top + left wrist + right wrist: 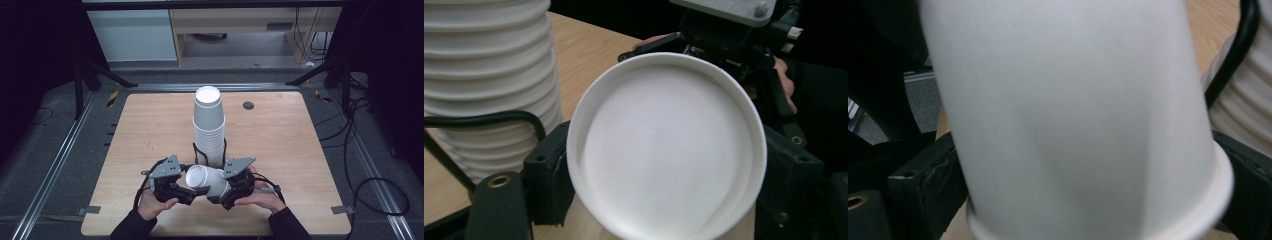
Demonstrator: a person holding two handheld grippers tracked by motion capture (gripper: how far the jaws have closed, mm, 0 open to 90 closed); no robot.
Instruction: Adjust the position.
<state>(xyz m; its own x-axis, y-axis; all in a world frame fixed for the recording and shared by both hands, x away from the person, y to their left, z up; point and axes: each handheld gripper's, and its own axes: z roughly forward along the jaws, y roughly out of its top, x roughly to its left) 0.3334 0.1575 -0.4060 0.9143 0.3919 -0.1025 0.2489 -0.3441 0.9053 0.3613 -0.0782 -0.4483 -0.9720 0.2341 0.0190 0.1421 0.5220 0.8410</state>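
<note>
A single white paper cup (207, 181) lies on its side above the table's front edge, held between both grippers. My left gripper (192, 191) is shut on its left end; in the left gripper view one round end of the cup (669, 150) faces the camera between the black jaws of the left gripper (669, 195). My right gripper (216, 194) is shut on the other end. In the right gripper view, the cup's wall (1073, 110) rises from a rolled rim held in the right gripper (1088, 205). Just behind stands a tall stack of white cups (209, 125).
The wooden table (150, 130) has a small dark round hole (248, 105) at the back. Black wire loops (195, 150) flank the foot of the stack (484, 85). The other gripper (734, 30) and a hand show beyond the cup. Metal rails and cables run along both table sides.
</note>
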